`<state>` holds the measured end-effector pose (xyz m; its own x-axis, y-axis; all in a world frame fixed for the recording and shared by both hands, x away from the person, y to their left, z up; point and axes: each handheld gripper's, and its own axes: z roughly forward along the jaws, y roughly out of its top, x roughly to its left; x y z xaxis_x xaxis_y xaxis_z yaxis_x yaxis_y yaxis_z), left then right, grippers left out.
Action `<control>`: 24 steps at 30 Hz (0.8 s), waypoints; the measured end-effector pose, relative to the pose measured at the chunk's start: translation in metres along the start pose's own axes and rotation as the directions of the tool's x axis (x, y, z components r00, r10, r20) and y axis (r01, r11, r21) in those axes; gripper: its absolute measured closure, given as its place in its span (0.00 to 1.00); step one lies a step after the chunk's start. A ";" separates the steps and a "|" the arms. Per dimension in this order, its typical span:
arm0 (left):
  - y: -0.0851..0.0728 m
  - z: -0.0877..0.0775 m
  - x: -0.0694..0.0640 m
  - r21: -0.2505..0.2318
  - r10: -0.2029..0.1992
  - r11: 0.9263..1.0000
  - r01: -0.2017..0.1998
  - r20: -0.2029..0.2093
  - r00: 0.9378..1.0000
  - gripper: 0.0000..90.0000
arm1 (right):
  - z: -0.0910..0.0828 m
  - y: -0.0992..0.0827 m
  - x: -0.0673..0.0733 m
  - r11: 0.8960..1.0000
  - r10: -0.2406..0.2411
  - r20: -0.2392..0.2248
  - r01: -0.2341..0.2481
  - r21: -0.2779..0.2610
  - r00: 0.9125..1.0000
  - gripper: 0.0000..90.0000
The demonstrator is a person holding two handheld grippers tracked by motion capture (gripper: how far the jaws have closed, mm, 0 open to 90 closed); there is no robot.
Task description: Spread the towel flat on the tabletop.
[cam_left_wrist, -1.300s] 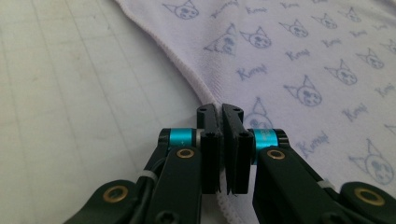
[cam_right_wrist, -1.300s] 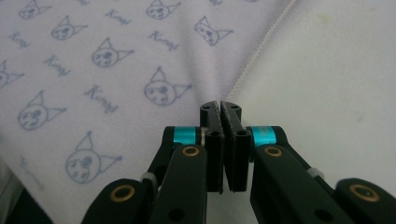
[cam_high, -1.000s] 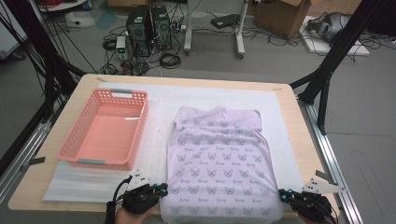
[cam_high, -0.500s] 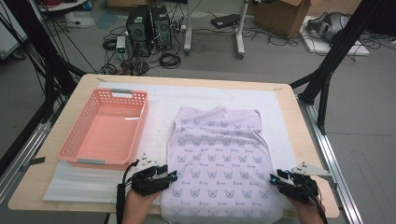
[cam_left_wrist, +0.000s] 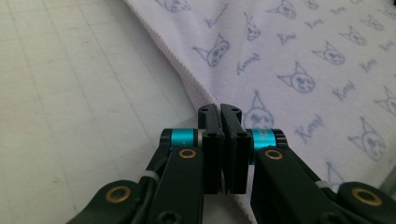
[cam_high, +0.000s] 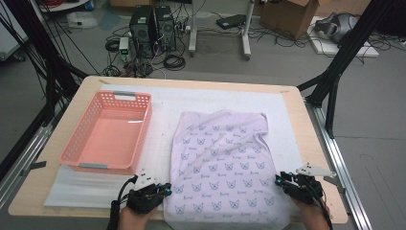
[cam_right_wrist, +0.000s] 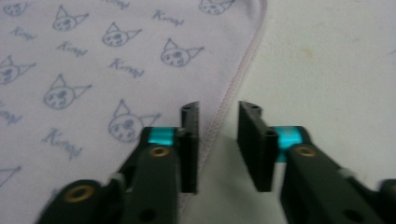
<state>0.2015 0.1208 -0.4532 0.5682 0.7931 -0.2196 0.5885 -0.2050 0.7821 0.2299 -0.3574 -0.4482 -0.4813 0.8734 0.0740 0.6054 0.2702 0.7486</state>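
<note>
Pale lilac cloth (cam_high: 222, 163) with small printed cat faces, spread flat on the white mat (cam_high: 158, 139) at the middle-right of the table (cam_high: 297, 103), near edge at the person's side, close beside the pink basket (cam_high: 107, 134) but apart from it. Left gripper (cam_left_wrist: 219, 112) set at the cloth's near left border, jaws pressed fully together right at the hem; impossible to tell whether fabric is pinched between them or only lying under them. Right gripper (cam_right_wrist: 218, 116) set at the near right border, jaws parted by a moderate gap, the stitched hem running into that gap, nothing gripped yet. Probably positioned so, one at each near corner, for lifting or folding the cloth evenly, with the empty basket perhaps waiting as the place for it afterwards. Hard to make out: the near corners themselves, covered by the grippers in the high view; the printed word beside each face, too small to read surely.
</note>
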 end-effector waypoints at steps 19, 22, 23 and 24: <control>0.013 0.025 -0.007 -0.026 0.021 0.999 -0.022 -0.032 0.999 0.94 | -0.042 -0.031 0.007 1.000 0.013 -0.018 -0.013 0.020 1.000 0.79; 0.010 0.016 -0.003 -0.010 0.012 1.000 -0.012 -0.029 0.999 0.97 | -0.039 -0.028 0.006 1.000 0.017 -0.017 -0.017 0.009 1.000 0.78; 0.008 0.012 -0.002 -0.005 0.009 1.000 -0.009 -0.025 1.000 0.97 | -0.038 -0.027 0.005 1.000 0.023 -0.017 -0.023 0.005 1.000 0.77; 0.006 0.008 -0.001 -0.003 0.006 1.000 -0.006 -0.022 1.000 0.97 | -0.037 -0.026 0.004 1.000 0.031 -0.016 -0.031 -0.002 0.999 0.76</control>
<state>0.2089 0.1143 -0.4534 0.5588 0.8041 -0.2026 0.5835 -0.2077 0.7851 0.1887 -0.3756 -0.4431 -0.4726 0.8746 0.1079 0.6185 0.2420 0.7476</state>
